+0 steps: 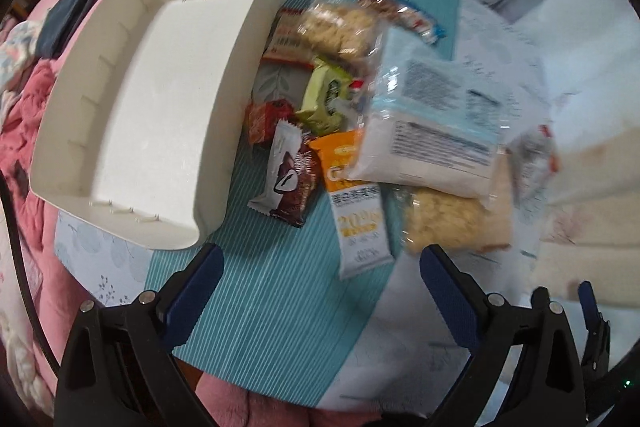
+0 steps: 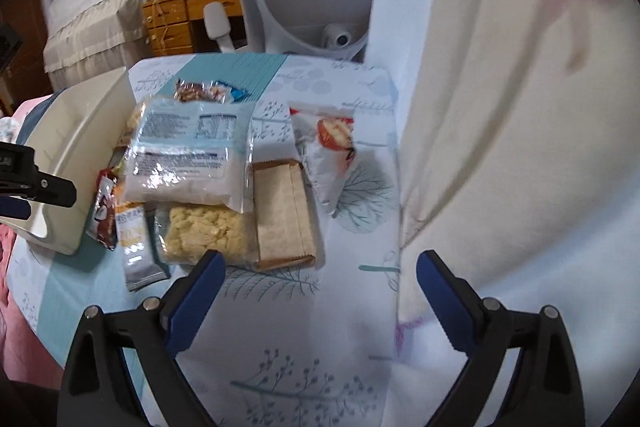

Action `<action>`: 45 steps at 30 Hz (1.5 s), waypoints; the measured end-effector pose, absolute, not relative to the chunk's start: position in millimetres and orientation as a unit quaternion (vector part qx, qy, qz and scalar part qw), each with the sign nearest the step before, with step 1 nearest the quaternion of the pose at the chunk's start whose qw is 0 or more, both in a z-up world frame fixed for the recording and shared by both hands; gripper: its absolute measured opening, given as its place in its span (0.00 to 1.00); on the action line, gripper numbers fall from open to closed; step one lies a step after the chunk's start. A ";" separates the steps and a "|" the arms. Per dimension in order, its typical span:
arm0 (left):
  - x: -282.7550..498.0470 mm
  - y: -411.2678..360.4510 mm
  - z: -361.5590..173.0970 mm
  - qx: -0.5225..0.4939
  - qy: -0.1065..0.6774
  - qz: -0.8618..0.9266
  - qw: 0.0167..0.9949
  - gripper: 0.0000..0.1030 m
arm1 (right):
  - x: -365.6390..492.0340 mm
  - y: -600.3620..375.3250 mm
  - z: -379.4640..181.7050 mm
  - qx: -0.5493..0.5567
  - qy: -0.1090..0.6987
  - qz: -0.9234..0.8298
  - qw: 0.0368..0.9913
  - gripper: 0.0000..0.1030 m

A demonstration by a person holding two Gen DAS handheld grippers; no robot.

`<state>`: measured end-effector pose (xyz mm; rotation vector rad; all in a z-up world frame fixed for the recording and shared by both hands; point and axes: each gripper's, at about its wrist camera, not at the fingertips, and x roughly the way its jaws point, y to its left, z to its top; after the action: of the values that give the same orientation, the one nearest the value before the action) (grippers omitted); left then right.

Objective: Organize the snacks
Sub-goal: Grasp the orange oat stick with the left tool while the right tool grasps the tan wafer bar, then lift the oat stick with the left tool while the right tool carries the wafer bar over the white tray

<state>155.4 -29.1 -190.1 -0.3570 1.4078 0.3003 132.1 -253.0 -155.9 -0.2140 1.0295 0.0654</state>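
Snack pile just ahead of both spread, empty grippers, left and right, beside white tray.

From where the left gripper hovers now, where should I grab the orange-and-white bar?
Take the orange-and-white bar by its white near end, coming from the near edge with the left gripper, which is open. That end lies bare on the striped mat; the far orange end is tucked under the large clear bag.

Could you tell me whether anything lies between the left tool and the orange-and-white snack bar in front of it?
Nothing visible does: the left tool is open above bare striped cloth, and the orange-and-white snack bar lies just ahead, uncovered at its near end.
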 end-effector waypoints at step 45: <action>207.8 -43.9 -305.3 -0.191 0.669 0.179 0.696 0.39 | 206.3 -231.6 -258.6 -0.128 0.553 0.130 0.813 0.54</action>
<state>207.8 -43.9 -305.3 -0.4260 1.4928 0.4002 206.3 -231.6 -258.6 -0.2730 1.1798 0.2781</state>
